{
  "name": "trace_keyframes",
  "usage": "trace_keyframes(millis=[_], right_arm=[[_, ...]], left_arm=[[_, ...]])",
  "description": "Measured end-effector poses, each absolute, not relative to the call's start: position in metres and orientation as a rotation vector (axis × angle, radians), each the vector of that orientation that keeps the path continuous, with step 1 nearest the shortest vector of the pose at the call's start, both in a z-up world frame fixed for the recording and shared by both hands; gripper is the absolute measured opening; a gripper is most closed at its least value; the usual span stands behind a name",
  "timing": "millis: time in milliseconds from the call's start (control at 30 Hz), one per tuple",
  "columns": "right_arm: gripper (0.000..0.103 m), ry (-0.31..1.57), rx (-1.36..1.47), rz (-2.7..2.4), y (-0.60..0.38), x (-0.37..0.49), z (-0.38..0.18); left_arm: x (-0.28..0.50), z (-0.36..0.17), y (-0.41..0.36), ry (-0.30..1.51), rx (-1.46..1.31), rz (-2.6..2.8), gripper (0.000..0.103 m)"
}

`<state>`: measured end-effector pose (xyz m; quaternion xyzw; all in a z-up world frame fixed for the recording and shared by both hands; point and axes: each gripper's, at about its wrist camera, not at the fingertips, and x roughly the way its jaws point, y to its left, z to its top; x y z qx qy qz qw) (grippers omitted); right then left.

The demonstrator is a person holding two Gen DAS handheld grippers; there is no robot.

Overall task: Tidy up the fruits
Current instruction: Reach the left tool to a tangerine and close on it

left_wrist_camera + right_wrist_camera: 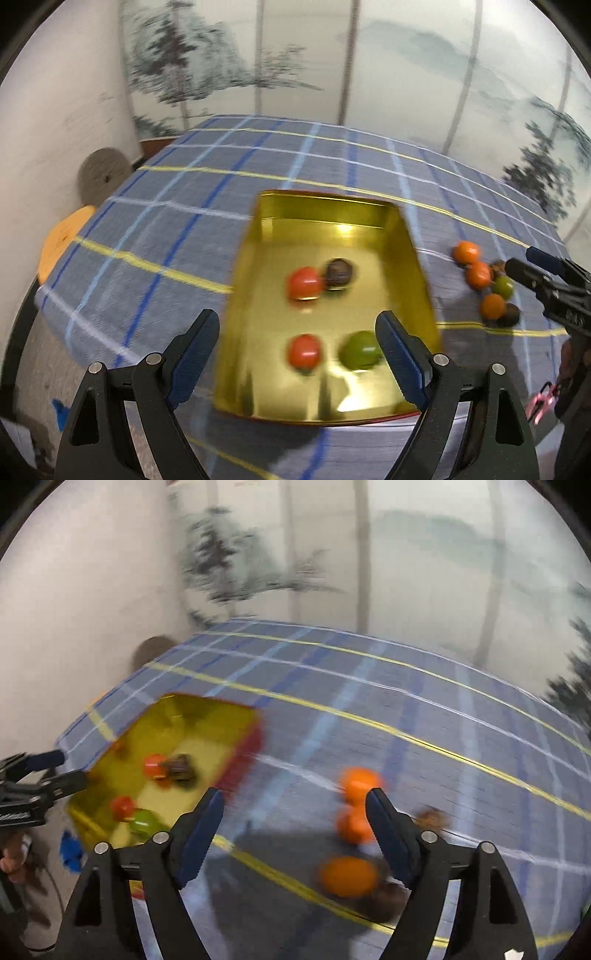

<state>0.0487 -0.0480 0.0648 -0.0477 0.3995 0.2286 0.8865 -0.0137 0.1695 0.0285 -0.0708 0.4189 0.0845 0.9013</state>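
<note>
Currently: gold tray (413, 266) holds four fruits.
Right gripper (295, 808), empty and wide; centre on nearest orange (349, 875) before closing.

my left tool (297, 332) points downward, its two fingers wide apart and nothing between them. my right tool (295, 810) also points downward, the fingers spread, empty. at the side, a part of my hand (13, 860) is visible.
</note>
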Motion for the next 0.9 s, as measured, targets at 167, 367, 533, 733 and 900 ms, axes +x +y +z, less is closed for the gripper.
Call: trace_keyframes(millis=[167,367,533,733,900], right_arm=[[0.088,0.867,-0.078,0.276,-0.121,0.054,0.045],[0.088,0.942,-0.032,0.161,-0.181,0.045,0.010],[0.089,0.969,-0.033,0.123,-0.201,0.045,-0.011],[0.091,0.961,-0.059,0.119,-0.210,0.048,-0.019],[0.093,0.976,-0.053,0.161,-0.216,0.051,-0.023]], left_arm=[[0.004,0.027,0.125,0.881,-0.095,0.077,0.087],[0.023,0.017,0.070,0.899,-0.033,-0.028,0.087],[0.037,0.010,0.035,0.902,0.005,-0.084,0.087],[0.051,0.003,0.014,0.910,0.018,-0.128,0.086],[0.061,-0.012,-0.005,0.938,0.062,-0.165,0.085]])
